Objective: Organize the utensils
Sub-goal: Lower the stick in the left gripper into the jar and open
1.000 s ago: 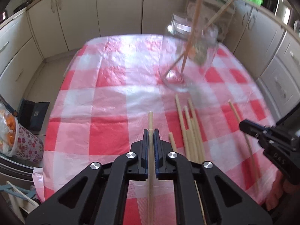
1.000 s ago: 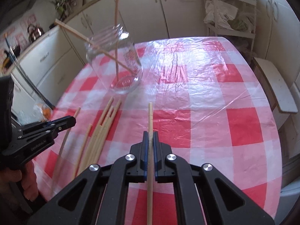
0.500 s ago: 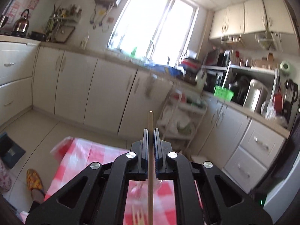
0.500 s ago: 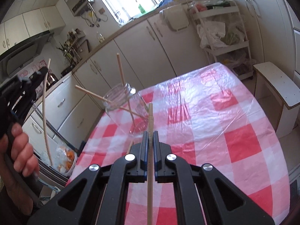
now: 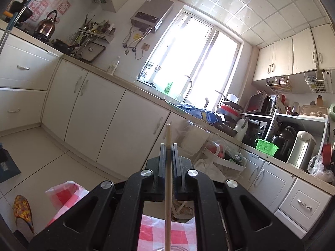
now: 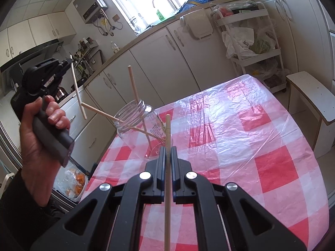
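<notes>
Right wrist view: both claws, left claw (image 6: 70, 61) and right claw (image 6: 166, 153), each pinch 1 chopstick (image 6: 167, 138) near jar (image 6: 137, 125).

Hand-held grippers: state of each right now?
Left hand-held gripper: closed on a chopstick.
Right hand-held gripper: closed on another chopstick.

blk fingers (image 6: 161, 163), silver screws, dark sleeve

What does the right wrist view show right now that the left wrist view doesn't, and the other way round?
Only the right wrist view shows the glass jar with two chopsticks in it, the left gripper from outside, raised with its chopstick, and most of the checked tablecloth. Only the left wrist view shows the upper cabinets and the slipper. Both show a chopstick clamped between their own fingers, the window and the sink tap.
</notes>
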Action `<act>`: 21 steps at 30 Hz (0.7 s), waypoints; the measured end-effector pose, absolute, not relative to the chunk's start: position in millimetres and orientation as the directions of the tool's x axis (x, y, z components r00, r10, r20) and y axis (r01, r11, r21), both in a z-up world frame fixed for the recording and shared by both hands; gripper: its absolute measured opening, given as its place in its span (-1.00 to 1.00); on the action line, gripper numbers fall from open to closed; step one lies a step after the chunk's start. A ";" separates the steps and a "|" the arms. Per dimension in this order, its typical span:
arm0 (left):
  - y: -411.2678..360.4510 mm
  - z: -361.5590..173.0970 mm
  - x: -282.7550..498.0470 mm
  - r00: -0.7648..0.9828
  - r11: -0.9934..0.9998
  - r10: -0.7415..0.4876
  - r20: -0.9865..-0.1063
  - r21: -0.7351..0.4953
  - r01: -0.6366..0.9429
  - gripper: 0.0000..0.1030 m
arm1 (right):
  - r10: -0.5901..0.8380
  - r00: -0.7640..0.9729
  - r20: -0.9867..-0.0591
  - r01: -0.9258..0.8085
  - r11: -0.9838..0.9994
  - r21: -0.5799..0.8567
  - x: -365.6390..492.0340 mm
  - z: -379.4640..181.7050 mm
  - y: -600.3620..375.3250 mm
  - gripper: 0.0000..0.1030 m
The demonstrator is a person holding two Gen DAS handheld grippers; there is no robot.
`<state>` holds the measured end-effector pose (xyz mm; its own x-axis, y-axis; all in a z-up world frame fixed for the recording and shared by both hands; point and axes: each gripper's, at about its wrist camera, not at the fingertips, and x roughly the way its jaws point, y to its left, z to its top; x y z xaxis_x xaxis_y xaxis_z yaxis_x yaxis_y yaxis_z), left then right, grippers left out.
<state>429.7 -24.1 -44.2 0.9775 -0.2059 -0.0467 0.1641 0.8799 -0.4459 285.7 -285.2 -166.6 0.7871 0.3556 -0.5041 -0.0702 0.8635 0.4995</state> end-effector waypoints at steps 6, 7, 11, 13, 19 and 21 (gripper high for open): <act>-37.7 -58.3 451.3 0.974 0.880 -0.222 -0.045 -0.439 0.181 -0.90 | 0.366 0.787 -0.497 -0.076 0.857 0.510 290.5 -167.5 -285.4 -0.89; -41.1 -61.0 453.9 0.973 0.882 -0.226 -0.044 -0.433 0.185 -0.90 | 0.366 0.786 -0.498 -0.076 0.857 0.510 291.1 -168.7 -285.8 -0.89; -46.6 -70.7 459.5 0.970 0.883 -0.239 -0.051 -0.426 0.195 -0.90 | 0.366 0.785 -0.500 -0.067 0.853 0.518 293.7 -171.6 -288.5 -0.89; -47.5 -77.7 461.6 0.967 0.883 -0.247 -0.063 -0.426 0.198 -0.90 | 0.367 0.784 -0.501 -0.065 0.850 0.522 295.3 -172.6 -289.6 -0.89; -46.1 -96.8 457.7 0.961 0.886 -0.261 -0.091 -0.419 0.200 -0.90 | 0.367 0.790 -0.491 -0.069 0.848 0.525 298.3 -170.8 -289.5 -0.89; -46.0 -101.0 455.4 0.958 0.888 -0.269 -0.102 -0.410 0.206 -0.90 | 0.367 0.796 -0.481 -0.070 0.845 0.529 300.1 -168.3 -290.1 -0.89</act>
<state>455.4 -46.0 -101.0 0.9576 -0.2694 -0.1018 0.2063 0.8883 -0.4103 300.1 -290.1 -168.3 0.7962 0.3671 -0.4809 -0.0700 0.8454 0.5295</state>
